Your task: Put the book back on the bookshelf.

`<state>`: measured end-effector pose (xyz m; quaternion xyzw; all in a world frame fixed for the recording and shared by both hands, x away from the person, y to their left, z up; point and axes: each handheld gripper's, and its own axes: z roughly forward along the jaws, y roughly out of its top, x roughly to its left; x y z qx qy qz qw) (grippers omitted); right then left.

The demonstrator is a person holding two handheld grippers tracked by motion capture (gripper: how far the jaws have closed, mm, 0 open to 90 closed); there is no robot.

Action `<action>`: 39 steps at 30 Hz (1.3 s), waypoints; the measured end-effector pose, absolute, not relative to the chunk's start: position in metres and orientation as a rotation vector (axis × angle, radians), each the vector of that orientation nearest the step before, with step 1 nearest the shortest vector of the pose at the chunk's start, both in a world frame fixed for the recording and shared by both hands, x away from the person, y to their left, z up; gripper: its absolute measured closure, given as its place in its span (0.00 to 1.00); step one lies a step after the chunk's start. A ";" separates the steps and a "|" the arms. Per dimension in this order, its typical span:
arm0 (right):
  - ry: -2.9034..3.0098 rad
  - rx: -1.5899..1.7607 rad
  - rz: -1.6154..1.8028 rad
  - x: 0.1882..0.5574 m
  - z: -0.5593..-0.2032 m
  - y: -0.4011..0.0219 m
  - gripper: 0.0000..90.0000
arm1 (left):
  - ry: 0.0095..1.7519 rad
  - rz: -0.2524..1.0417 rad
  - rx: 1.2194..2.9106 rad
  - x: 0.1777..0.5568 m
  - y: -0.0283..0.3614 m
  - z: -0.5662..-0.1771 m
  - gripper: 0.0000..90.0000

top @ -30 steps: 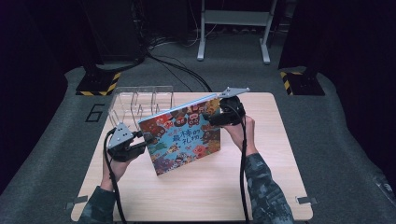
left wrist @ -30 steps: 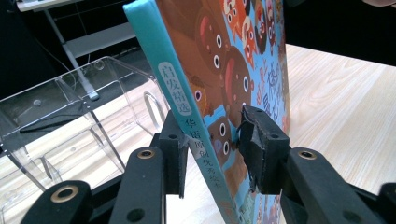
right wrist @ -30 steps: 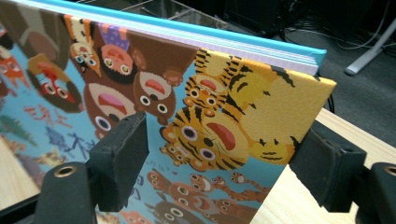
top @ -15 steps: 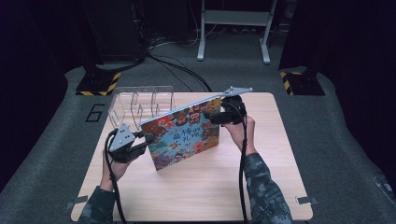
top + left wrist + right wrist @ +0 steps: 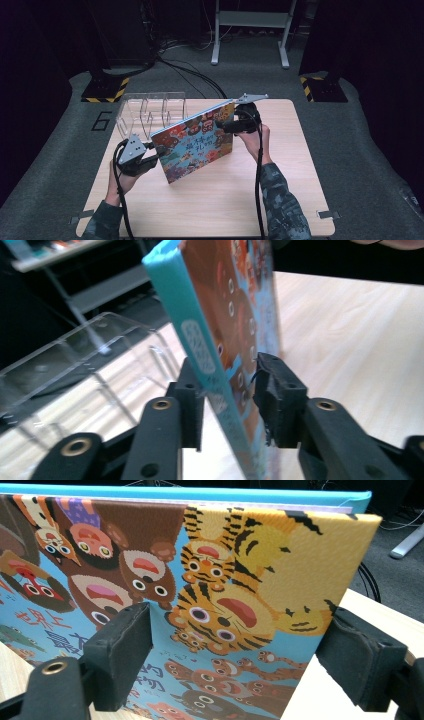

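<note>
Hardcover picture book (image 5: 194, 146) with a turquoise spine and cartoon animals, propped tilted on the wooden table (image 5: 280, 200) before the clear acrylic rack (image 5: 150, 112), looks stiff and slick; left gripper (image 5: 230, 405) clamps its spine edge, right gripper (image 5: 240, 655) gapes wide around its far corner, pads clear.

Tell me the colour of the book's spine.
Turquoise blue, with a pale patterned label; the book's spine shows best in the left gripper view.

Book (image 5: 220, 335) top, bottom cut by frame; cover blurred; rack (image 5: 75, 370) partly hidden.
</note>
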<state>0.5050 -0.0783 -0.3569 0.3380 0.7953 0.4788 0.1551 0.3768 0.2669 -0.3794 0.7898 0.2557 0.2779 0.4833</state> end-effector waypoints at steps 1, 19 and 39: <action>2.278 0.968 1.372 0.505 -0.357 -0.078 0.19 | 0.623 0.677 1.924 0.377 0.267 -0.379 0.69; 2.269 0.980 1.359 0.502 -0.358 -0.079 0.20 | 0.631 0.417 1.944 0.412 0.247 -0.368 0.60; 2.292 0.998 1.359 0.501 -0.363 -0.084 0.15 | 0.580 0.393 1.953 0.421 0.245 -0.356 0.84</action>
